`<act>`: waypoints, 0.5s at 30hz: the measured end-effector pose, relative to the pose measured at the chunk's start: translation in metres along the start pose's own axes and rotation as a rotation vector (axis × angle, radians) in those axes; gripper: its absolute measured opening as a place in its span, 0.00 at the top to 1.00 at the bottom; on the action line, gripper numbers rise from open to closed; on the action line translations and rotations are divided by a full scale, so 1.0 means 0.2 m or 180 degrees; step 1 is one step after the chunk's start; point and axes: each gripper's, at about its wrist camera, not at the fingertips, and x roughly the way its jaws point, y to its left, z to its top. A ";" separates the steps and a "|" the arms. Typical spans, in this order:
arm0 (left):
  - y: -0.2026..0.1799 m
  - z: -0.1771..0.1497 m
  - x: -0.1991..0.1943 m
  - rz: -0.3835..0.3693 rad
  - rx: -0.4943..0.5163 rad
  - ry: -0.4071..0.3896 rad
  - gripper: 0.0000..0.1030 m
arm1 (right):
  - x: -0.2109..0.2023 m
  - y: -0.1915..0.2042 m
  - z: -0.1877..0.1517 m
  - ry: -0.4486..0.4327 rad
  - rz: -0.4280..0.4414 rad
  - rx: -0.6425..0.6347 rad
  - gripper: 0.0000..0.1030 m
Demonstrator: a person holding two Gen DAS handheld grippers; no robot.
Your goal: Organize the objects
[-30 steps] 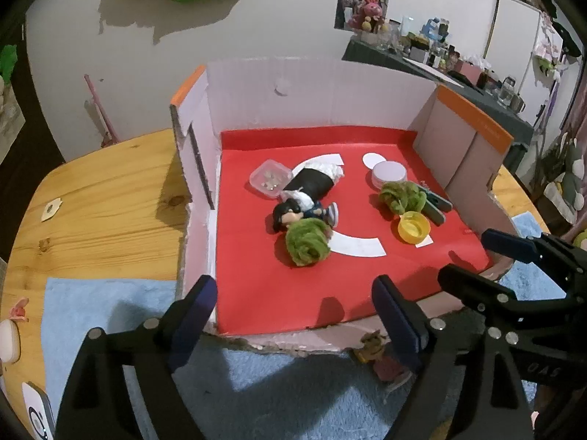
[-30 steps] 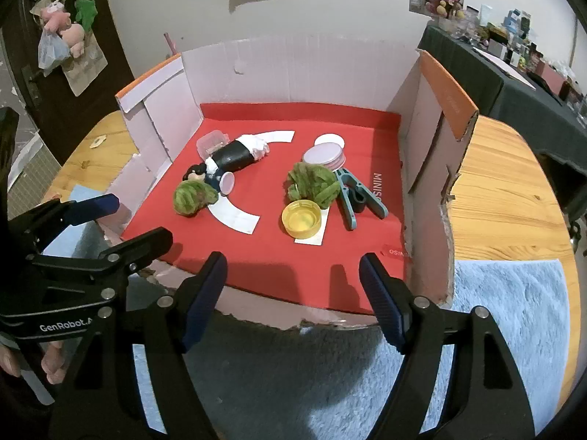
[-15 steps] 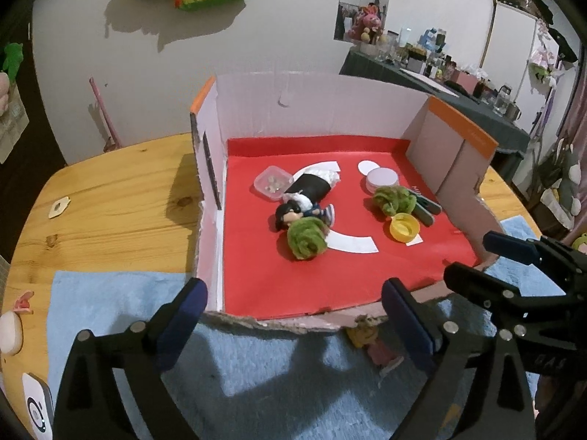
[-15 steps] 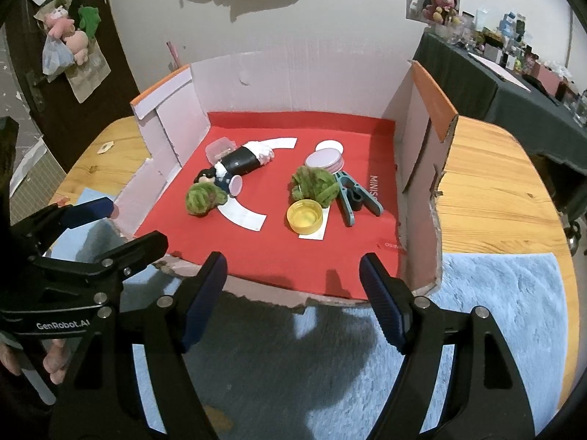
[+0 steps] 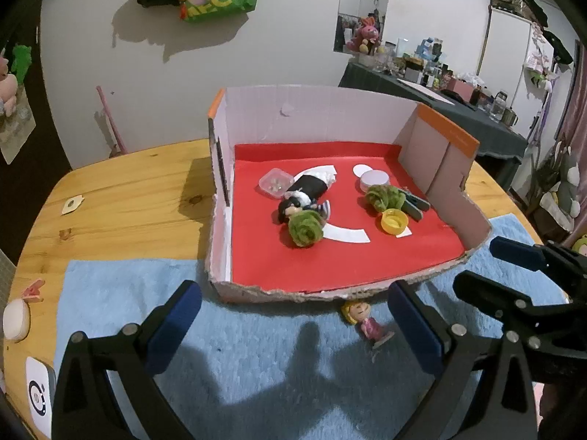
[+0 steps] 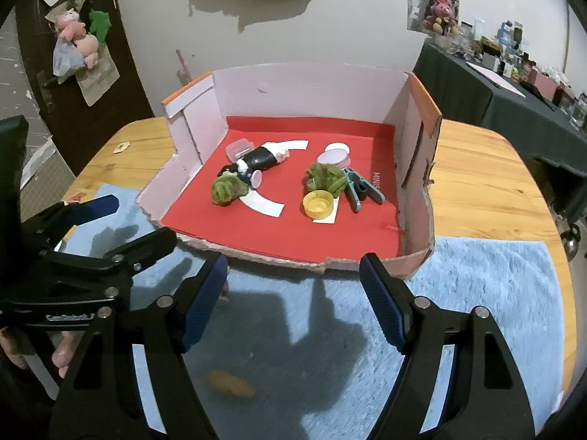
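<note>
Blue mat [image 5: 110,293] | doll [image 5: 363,321] beside opening, empty left tongs [image 5: 293,324] | right tongs [image 6: 293,300] open

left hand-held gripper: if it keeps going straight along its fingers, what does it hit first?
Probably the blue mat, just short of the cardboard box's torn front edge. The left hand-held gripper is opening with nothing between its jaws. Depth uncertain.

The left gripper [image 5: 293,324] is opening, with nothing between its fingers. A small doll [image 5: 363,321] lies on the blue mat [image 5: 121,293], just outside the box [image 5: 315,110]. Inside the box lie toys and a yellow cap [image 5: 394,220].
</note>
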 end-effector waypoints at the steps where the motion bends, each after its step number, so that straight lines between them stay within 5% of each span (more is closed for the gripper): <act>1: 0.00 -0.01 0.00 0.0004 0.0003 0.0000 0.00 | -0.01 0.00 0.00 -0.0004 0.0004 0.0003 0.28; 15: -0.01 -0.10 -0.01 0.0006 -0.0054 0.0008 0.00 | -0.01 0.01 -0.10 0.0065 0.0036 0.0059 0.28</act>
